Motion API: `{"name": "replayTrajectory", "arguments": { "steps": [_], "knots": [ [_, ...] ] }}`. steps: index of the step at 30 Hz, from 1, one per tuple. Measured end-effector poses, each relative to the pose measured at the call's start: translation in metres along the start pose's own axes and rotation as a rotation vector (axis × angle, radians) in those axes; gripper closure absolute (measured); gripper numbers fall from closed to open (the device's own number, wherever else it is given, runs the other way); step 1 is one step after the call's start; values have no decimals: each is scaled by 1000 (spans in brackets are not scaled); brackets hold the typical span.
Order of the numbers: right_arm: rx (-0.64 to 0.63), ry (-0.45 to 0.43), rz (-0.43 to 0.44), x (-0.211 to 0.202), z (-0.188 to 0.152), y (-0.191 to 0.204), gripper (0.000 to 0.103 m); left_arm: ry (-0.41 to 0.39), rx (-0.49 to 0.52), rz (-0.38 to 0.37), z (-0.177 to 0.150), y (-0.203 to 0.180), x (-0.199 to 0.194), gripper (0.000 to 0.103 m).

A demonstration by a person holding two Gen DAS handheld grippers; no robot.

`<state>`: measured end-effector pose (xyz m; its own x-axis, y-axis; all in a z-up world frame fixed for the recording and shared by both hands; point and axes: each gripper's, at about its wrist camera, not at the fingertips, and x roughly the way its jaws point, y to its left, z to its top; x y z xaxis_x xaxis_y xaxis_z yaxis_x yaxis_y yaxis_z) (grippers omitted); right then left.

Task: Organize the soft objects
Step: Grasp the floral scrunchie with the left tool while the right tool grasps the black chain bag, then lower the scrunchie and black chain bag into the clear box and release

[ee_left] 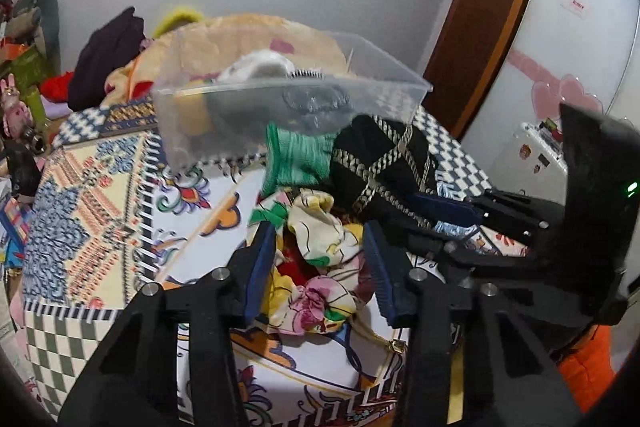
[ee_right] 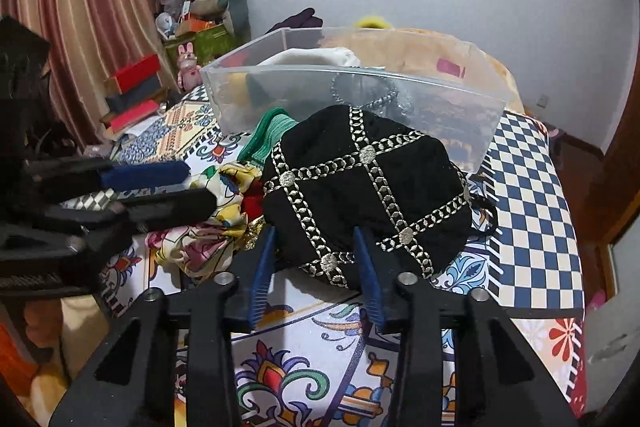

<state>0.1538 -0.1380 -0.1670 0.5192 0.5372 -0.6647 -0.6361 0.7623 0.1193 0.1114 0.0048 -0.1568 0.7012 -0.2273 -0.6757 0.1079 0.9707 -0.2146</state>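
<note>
Left wrist view, read from left to right: the patterned bed cover (ee_left: 92,195) fills the left; the left claw (ee_left: 320,259) stands wide open, its blue pads on either side of a crumpled floral cloth (ee_left: 316,267) without clearly pinching it; behind lie a green knitted piece (ee_left: 296,159) and a black bag with gold chain trim (ee_left: 384,163), and farther back a clear plastic bin (ee_left: 280,107) already holding some pale and dark soft items. At the far right edge the right claw (ee_left: 444,207) enters from the side, reaching toward the bag. Right wrist view, same order: the left claw (ee_right: 168,187) is at left over the floral cloth (ee_right: 208,239); the right claw (ee_right: 312,267) is wide open with the near edge of the bag (ee_right: 360,187) between its pads, not yet closed on it. All three pieces look light, limp and non-fragile; the silky cloth would likely slip, so a bunched fold is the better hold, while the bag's thick near rim suits a firm pinch.
</note>
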Motion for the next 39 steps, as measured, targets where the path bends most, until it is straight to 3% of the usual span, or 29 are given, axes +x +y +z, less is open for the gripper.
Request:
{"name": "replayTrajectory", "arguments": {
  "steps": [1,3,7,16,27,31,35,37,38,39],
  "knots": [
    [7,-2,5,-1,0,-1,78,10,-5,1,-1,0,4,64],
    [24,-11,20,-5,1,-2,86,25,-15,-23,-3,0,10,81],
    [75,-34,52,-13,0,-7,88,8,-16,-23,-4,1,8,92],
    [122,-114,48,-43,5,-14,92,-119,-31,-13,5,6,-32,94],
    [116,-273,12,-91,29,-19,95,-244,-28,24,28,15,-70,94],
    [111,-282,-41,-92,32,-23,96,-269,-19,33,35,14,-74,94],
    [138,-234,-64,-82,28,-31,96,-266,-11,40,34,11,-72,94],
    [148,-186,-74,-75,22,-34,91,-257,-1,55,32,11,-70,94],
    [154,-160,-59,-71,18,-34,73,-254,3,61,31,10,-69,94],
    [163,-142,-40,-68,15,-34,42,-252,5,65,30,10,-68,94]
  ]
}}
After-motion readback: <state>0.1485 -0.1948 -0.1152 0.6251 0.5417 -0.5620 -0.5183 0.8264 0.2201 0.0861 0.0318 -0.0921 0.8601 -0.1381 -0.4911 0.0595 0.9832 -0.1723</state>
